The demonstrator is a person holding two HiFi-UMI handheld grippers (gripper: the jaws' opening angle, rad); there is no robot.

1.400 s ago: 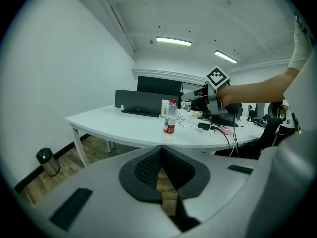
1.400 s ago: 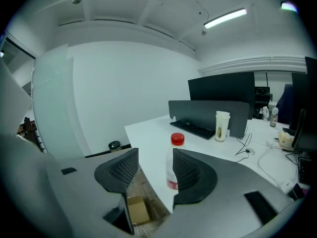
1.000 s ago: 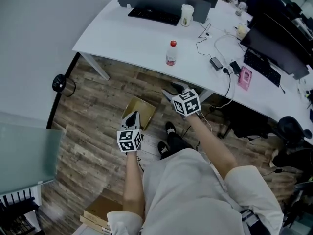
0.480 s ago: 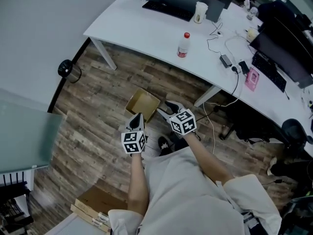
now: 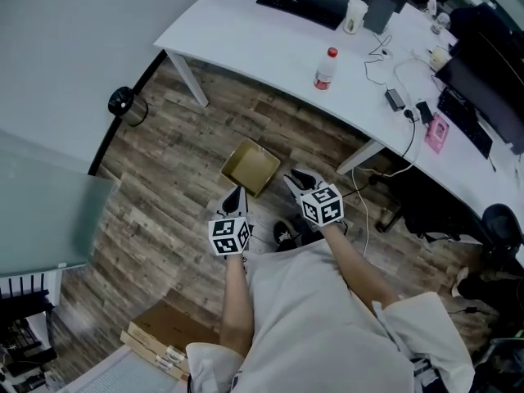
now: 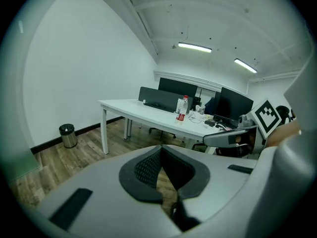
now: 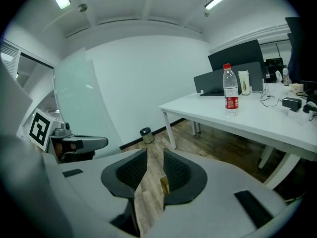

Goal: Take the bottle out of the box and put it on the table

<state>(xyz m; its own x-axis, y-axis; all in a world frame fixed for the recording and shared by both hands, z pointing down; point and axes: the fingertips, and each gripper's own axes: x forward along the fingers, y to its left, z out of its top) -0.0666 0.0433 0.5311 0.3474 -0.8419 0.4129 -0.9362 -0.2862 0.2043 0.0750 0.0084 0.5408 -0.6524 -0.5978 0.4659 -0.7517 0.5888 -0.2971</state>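
Observation:
The clear bottle (image 5: 326,69) with a red cap and label stands upright on the white table (image 5: 246,39); it also shows in the left gripper view (image 6: 182,108) and the right gripper view (image 7: 230,89). The open cardboard box (image 5: 250,167) lies on the wood floor with nothing visible inside. My left gripper (image 5: 235,196) hangs just near of the box, its jaws shut and empty (image 6: 161,150). My right gripper (image 5: 296,178) hovers at the box's right side; its jaws are closing, a gap with nothing in it still shows between them (image 7: 155,155).
A small black bin (image 5: 123,102) stands by the wall at the left. Monitors, a keyboard, a cup and cables lie on the table. A stack of flat cartons (image 5: 160,342) sits at the lower left, beside a glass panel (image 5: 49,211). Black chairs (image 5: 499,219) stand at the right.
Both grippers have drawn back from the table toward my body and sunk lower, beside the box. The right gripper's jaws have narrowed. The bottle stays on the table.

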